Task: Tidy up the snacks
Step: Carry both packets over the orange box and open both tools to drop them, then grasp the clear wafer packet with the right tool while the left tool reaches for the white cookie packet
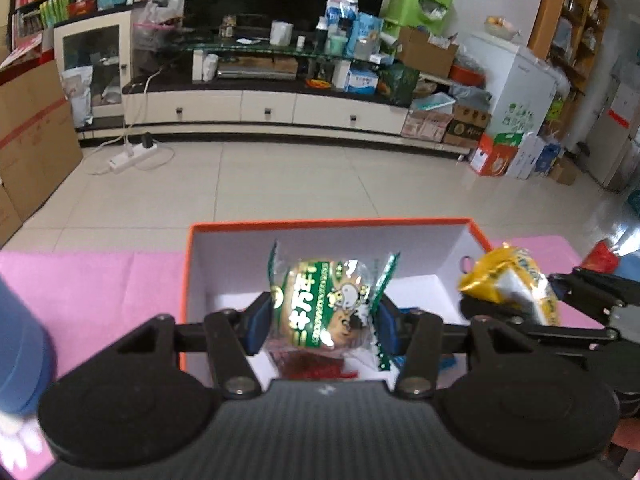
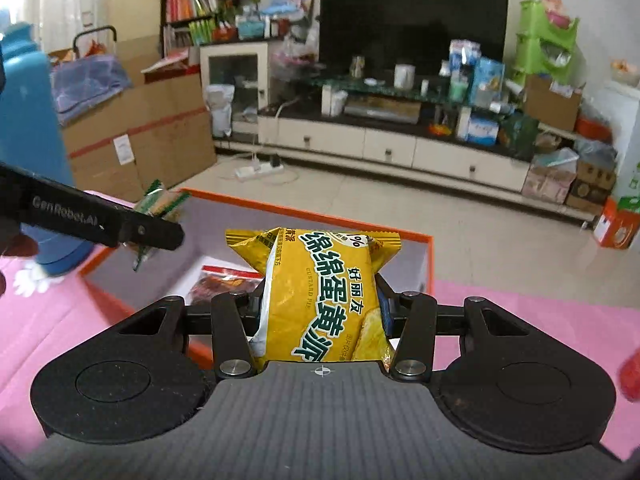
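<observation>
1. Nearest my 2 cameras are the black gripper bodies; beyond them I see a pink table cover (image 1: 100,280) spread under everything, the largest thing in reach.
2. On it sits an orange box (image 1: 192,248) with white inside walls, open at the top, its far rim toward the tiled floor.
3. My left gripper (image 1: 320,320) hangs over the box's near half. Its jaws pinch a green-and-clear snack packet (image 1: 328,308) by the 2 sides, the blue pads (image 1: 256,328) pressing into the wrapper.
4. My right gripper (image 2: 322,312) hangs over the box's right near edge. Its jaws are pressed onto a yellow snack packet (image 2: 320,296), which stands upright between them with its printed face toward the camera.
5. From the left camera, the yellow packet shows at the box's right wall, just beside the green one but apart from it.
6. From the right camera, the left gripper's black finger (image 2: 100,220) crosses the box's left side, with the green packet's crimped end showing behind it.
7. Down inside the box, on its white floor, lies a clear bag with a red strip (image 2: 224,280) and dark red contents; I cannot tell what the food is.
8. At the far left of the table stands a blue container (image 2: 28,140), near the box's left corner.
</observation>
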Demonstrator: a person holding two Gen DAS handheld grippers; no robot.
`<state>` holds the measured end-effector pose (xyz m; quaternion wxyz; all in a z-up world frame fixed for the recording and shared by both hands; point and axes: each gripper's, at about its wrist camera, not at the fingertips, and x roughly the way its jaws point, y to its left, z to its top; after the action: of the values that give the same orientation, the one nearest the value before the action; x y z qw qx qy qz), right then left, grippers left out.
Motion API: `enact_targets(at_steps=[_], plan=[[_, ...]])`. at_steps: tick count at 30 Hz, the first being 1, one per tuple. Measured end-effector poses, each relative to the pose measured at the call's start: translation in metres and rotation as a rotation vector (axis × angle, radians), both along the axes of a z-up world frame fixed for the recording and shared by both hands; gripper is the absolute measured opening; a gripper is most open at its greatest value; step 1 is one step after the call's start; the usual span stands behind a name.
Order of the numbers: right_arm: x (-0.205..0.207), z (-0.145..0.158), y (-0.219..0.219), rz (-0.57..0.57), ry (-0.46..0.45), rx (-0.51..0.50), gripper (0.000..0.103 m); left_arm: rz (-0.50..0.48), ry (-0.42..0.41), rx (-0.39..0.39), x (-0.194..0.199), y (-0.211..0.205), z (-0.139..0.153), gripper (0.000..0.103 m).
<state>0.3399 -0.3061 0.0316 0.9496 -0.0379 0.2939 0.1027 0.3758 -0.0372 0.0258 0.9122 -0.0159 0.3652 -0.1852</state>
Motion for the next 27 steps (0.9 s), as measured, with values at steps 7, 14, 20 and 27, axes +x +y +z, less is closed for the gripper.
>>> enact_targets(at_steps=[7,14,20,27], plan=[[0.008,-0.008,-0.009,-0.008,-0.005,0.102,0.047,0.015,-0.034,-0.007,-0.022,0.018,-0.010,0.080],[-0.105,0.003,-0.029,-0.018,-0.082,0.187,0.061,-0.008,-0.042,-0.022,-0.120,0.036,-0.017,0.090],[-0.202,-0.037,-0.036,-0.077,-0.024,0.240,0.066,-0.009,0.049,0.008,-0.197,0.037,-0.058,0.090],[-0.256,-0.093,-0.017,-0.059,0.127,0.268,0.066,-0.048,0.110,-0.006,-0.230,0.020,-0.080,0.090]])
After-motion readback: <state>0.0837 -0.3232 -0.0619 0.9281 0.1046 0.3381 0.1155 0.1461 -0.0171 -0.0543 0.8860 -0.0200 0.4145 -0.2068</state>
